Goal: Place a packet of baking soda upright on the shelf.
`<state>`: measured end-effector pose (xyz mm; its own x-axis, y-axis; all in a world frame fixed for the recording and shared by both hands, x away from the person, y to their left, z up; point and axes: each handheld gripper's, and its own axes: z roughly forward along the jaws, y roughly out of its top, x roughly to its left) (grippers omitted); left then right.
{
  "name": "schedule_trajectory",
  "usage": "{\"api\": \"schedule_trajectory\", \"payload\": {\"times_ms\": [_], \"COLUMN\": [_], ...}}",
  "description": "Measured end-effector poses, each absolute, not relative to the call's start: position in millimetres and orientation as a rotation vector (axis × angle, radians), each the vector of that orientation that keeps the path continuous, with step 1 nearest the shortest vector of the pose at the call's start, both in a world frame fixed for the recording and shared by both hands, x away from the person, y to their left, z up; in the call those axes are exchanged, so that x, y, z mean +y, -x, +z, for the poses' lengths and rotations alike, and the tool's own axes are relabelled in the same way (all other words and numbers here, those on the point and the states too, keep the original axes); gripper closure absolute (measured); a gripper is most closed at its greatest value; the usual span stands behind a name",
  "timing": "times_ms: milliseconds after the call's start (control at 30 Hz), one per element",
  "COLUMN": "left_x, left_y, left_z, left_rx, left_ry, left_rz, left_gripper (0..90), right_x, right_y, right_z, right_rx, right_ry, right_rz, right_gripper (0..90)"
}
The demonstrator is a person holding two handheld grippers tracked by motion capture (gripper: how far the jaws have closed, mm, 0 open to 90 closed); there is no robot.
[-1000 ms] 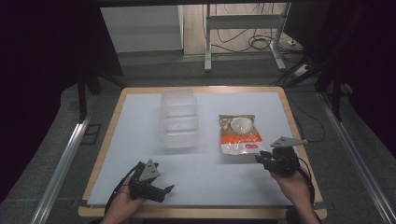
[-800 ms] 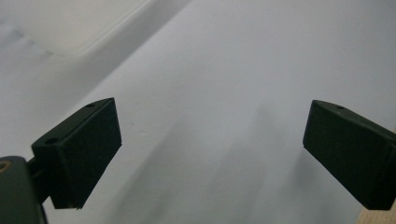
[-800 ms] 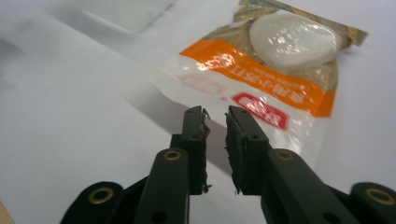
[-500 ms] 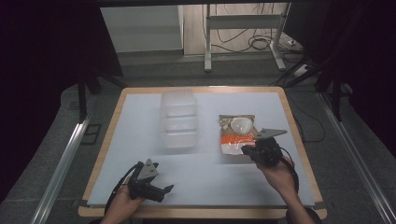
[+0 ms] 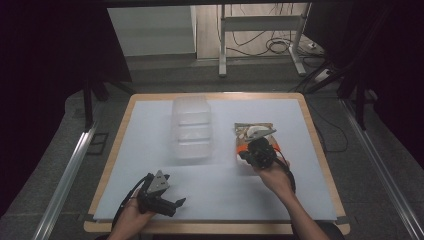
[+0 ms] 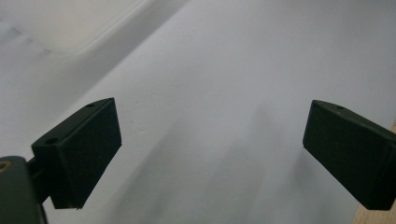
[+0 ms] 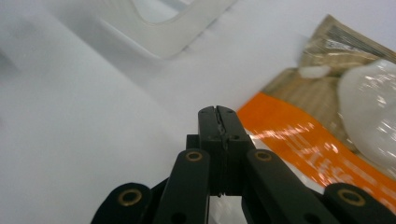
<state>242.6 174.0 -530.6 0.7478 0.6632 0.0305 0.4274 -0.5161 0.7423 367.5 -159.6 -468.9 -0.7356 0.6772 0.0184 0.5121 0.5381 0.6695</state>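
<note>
While my left tongs (image 5: 176, 203) rest wide open on the table (image 5: 150, 130), my right tongs (image 7: 218, 112), just closed on nothing, touch the orange packet (image 7: 299, 135).

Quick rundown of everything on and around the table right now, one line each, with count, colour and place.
Table: one, white top with wooden rim, centre.
Clear tray: one, see-through plastic with compartments, far middle of the table.
Food packet: one, brown and orange with a white lump shown on it, right of the tray.
Metal stand: one, grey, on the floor beyond the table.
Cables: several, dark, on the floor by the stand.
Left tongs: one, black, open, near the front left edge.
Right tongs: one, black, shut with nothing between them, at the packet's near edge.
</note>
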Motion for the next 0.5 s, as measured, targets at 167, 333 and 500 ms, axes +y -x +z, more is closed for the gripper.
{"api": "schedule_trajectory", "payload": {"times_ms": [167,333,500], "left_x": [174,174,174], "left_y": [-243,-242,-242], "left_z": [-531,-530,-530], "left_rx": [0.809,0.806,0.804], "left_ry": [-2.199,-2.198,-2.202], "left_rz": [0.403,0.405,0.402], "left_gripper": [4.4,4.5,4.4], "right_x": [-139,-120,-114], "right_y": [-374,-377,-378], "right_z": [-475,-486,-499], "right_rx": [2.560,2.591,2.601], "right_ry": [-0.970,-0.936,-0.913], "right_rz": [0.956,0.876,0.755], "right_gripper": [89.3,89.3,89.3]}}
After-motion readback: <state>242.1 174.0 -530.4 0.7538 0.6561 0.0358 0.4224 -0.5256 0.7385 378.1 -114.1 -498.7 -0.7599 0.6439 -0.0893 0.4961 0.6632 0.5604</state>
